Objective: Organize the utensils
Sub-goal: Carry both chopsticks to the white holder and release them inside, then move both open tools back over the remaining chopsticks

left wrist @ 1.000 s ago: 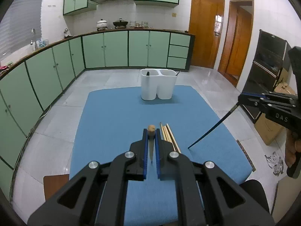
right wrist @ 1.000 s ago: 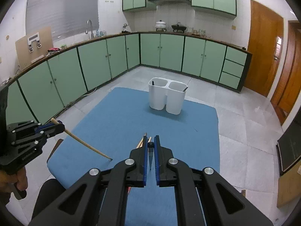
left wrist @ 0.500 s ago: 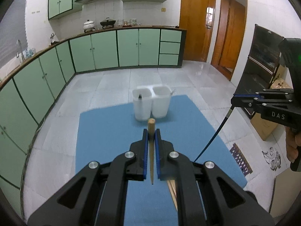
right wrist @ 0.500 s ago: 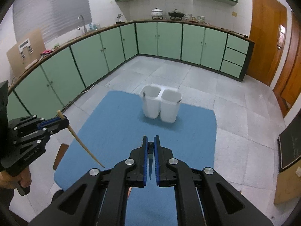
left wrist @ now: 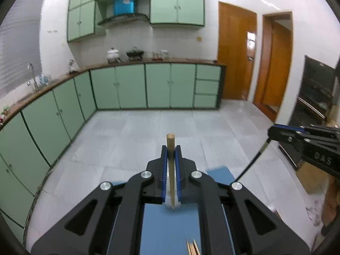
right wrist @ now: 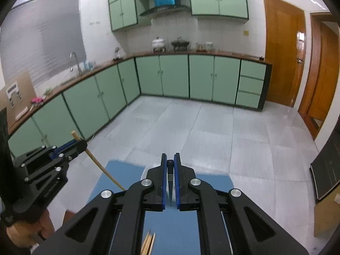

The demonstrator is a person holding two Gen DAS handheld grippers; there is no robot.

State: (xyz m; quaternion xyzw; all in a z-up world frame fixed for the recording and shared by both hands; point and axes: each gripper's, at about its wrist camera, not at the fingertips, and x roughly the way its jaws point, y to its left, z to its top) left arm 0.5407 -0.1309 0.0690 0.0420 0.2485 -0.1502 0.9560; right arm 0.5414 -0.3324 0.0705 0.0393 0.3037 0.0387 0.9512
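Note:
My left gripper (left wrist: 171, 148) is shut on a light wooden chopstick (left wrist: 171, 170) that stands upright between the jaws. It also shows at the left of the right wrist view (right wrist: 78, 143) with the chopstick (right wrist: 102, 167) slanting down. My right gripper (right wrist: 170, 158) is shut on a black chopstick (right wrist: 170, 180). It shows at the right of the left wrist view (left wrist: 271, 131), the black chopstick (left wrist: 252, 161) hanging down to the left. Both are held high above the blue table mat (left wrist: 170, 229). Loose wooden chopsticks (left wrist: 192, 248) lie on the mat. The white holder is hidden.
Green kitchen cabinets (left wrist: 157, 85) line the far wall and left side. Grey tiled floor (left wrist: 148, 131) lies beyond the mat. Wooden doors (left wrist: 235, 57) stand at the right, with a dark oven cabinet (left wrist: 314, 93) beside them.
Both grippers have risen and tilted up with their chopsticks. The white holder has dropped out of view behind the jaws and only the mat's far edge shows.

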